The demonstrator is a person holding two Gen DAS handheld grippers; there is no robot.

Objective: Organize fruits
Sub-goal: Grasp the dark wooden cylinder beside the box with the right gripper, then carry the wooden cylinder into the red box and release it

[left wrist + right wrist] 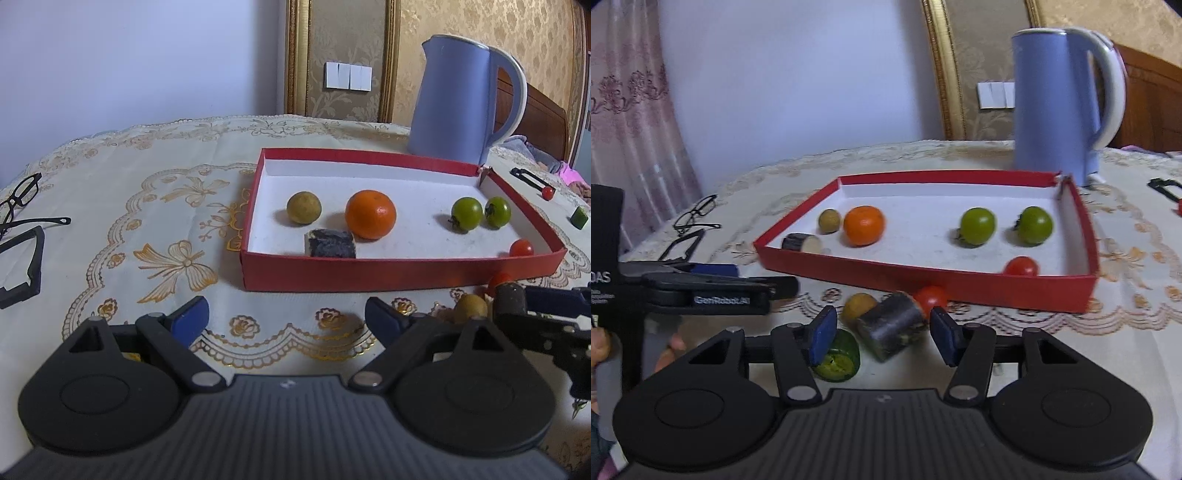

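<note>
A red tray (979, 288) holds an orange (864, 225), a small yellow-brown fruit (828, 220), two green tomatoes (977, 226), a red cherry tomato (1020, 266) and a dark aubergine piece (799, 242). In front of the tray, on the cloth, lies a second dark aubergine piece (905, 314) between the blue pads of my right gripper (884, 334), with small gaps on both sides. Beside it are a yellow-brown fruit (858, 305), a red tomato (931, 297) and a green cucumber slice (840, 358). My left gripper (288, 315) hovers open and empty before the tray (369, 273).
A blue kettle (461, 99) stands behind the tray. Glasses (22, 199) and a black frame (26, 273) lie at the left. A black peeler (532, 181) and a green piece (578, 218) lie at the right. A hand (670, 345) shows under the left gripper (701, 286).
</note>
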